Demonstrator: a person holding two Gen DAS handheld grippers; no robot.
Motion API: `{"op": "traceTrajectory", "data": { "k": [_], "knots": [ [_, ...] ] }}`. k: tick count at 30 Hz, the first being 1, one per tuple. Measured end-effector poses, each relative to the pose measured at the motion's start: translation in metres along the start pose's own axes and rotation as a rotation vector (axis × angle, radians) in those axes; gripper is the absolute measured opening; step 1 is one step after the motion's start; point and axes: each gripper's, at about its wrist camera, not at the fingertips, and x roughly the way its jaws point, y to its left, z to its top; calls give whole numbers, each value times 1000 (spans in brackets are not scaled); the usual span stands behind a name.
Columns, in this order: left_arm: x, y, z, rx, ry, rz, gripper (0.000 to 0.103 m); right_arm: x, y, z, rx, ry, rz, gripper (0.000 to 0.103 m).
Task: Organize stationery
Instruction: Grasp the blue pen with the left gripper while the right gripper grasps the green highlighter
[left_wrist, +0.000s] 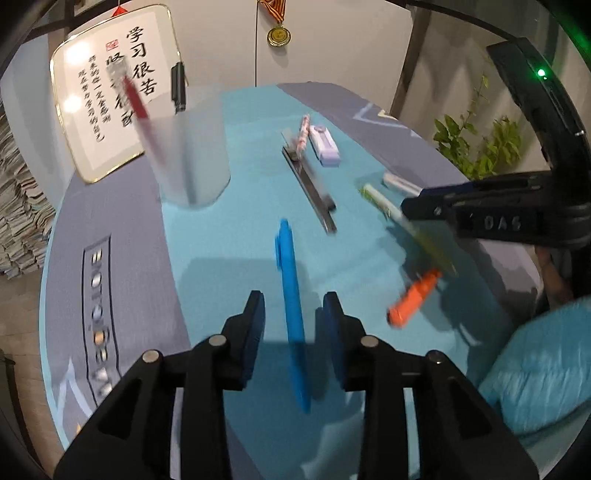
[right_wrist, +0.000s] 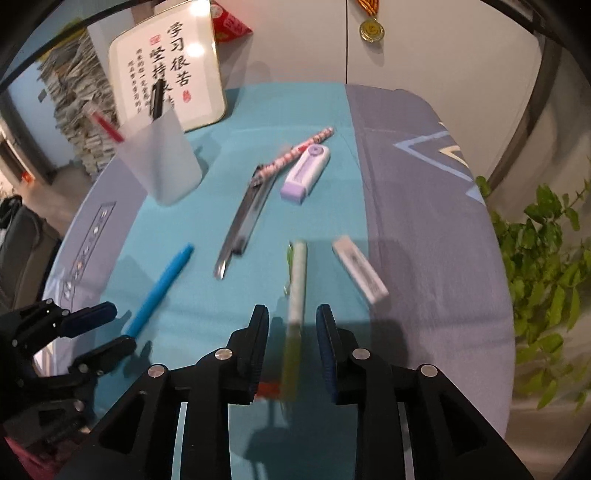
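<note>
My left gripper (left_wrist: 294, 306) is open, its fingers either side of a blue pen (left_wrist: 291, 306) lying on the teal mat (left_wrist: 229, 236). My right gripper (right_wrist: 291, 319) is open around a green-and-white pen (right_wrist: 297, 291), also lying on the mat. A frosted pen cup (left_wrist: 192, 158) at the far left holds a red pen (left_wrist: 138, 103) and a black pen (left_wrist: 178, 88). A steel ruler (left_wrist: 310, 188), a pink patterned pencil (left_wrist: 302, 136), a purple correction tape (left_wrist: 325, 146), a white eraser (right_wrist: 360, 269) and an orange marker (left_wrist: 413, 297) lie about the mat.
A framed calligraphy sign (left_wrist: 110, 92) leans on the wall behind the cup. The round table's grey-blue cloth (right_wrist: 424, 206) surrounds the mat. A green plant (right_wrist: 546, 254) stands to the right, stacked papers (left_wrist: 18, 206) to the left. A medal (left_wrist: 279, 35) hangs on the wall.
</note>
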Motion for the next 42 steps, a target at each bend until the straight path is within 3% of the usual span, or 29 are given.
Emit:
{"op": "traceTrajectory", "data": {
  "k": [19, 21, 23, 24, 28, 42],
  "knots": [
    [49, 1, 40, 5, 85, 17, 30, 45, 4, 29, 6, 77, -15, 26],
    [49, 1, 40, 11, 80, 25, 22, 46, 5, 30, 0, 74, -19, 25],
    [49, 1, 41, 12, 78, 20, 11, 47, 6, 30, -7, 68, -25, 15],
    [49, 2, 42, 6, 81, 11, 11, 47, 5, 31, -2, 67, -17, 15],
    [32, 5, 45, -7, 40, 14, 11, 26, 1, 31, 26, -1, 23, 15],
    [-52, 4, 41, -9, -158, 7, 11, -67, 23, 15, 5, -250, 31, 15]
  ]
}}
